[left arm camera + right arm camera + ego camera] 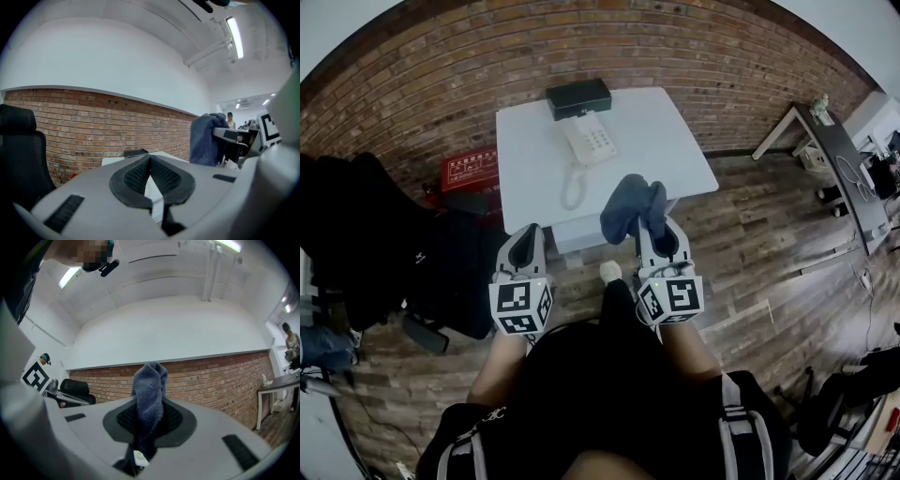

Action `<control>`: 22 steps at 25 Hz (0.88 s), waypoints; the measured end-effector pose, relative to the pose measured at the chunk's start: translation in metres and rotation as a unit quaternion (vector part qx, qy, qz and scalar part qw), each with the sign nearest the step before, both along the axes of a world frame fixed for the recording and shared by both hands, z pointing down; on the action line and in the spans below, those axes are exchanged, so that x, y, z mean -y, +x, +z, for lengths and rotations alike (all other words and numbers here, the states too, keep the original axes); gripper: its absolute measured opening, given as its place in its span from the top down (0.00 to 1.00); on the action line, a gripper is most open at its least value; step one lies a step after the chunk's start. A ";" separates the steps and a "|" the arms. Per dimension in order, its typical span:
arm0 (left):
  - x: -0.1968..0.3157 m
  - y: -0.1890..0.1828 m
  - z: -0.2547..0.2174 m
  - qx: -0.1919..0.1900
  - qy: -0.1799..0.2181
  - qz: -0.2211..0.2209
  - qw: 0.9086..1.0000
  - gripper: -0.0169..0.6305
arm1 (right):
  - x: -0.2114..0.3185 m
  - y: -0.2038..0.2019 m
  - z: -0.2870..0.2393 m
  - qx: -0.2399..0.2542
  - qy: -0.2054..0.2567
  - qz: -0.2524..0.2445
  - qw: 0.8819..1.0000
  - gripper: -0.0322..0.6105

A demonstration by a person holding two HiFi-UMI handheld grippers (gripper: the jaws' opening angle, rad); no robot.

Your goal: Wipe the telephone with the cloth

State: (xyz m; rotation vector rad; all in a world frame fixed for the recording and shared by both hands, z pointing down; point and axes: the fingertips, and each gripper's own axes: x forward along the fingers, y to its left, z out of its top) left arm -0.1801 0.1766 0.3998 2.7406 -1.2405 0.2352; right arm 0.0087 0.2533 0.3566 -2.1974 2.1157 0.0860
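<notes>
Brick wall and plank floor frame a white table (661, 141) in the upper middle of the head view, where the telephone (589, 141) lies just below a black box (578, 97). At centre, the right gripper (661, 242) is clamped on the blue cloth (630, 208), apart from the phone. To its left, the left gripper (525, 246) has its jaws closed on nothing. Wiping looks not yet begun: the cloth is in hand, but reaching and rubbing the telephone remain.

Head view steeply down on table (675, 141), 2 gripper views forward, sharing brick wall (93, 122)
</notes>
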 end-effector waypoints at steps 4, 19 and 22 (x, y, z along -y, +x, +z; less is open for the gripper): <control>0.037 0.028 0.004 0.006 0.003 -0.009 1.000 0.98 | 0.043 0.033 0.013 0.004 -0.006 -0.010 1.000 0.88; 0.186 0.150 0.002 0.026 -0.004 -0.060 0.998 0.98 | 0.224 0.142 0.021 0.011 -0.020 -0.099 0.995 0.88; 0.211 0.165 0.004 0.032 -0.008 -0.078 0.996 0.98 | 0.258 0.155 0.025 0.016 -0.025 -0.122 0.992 0.88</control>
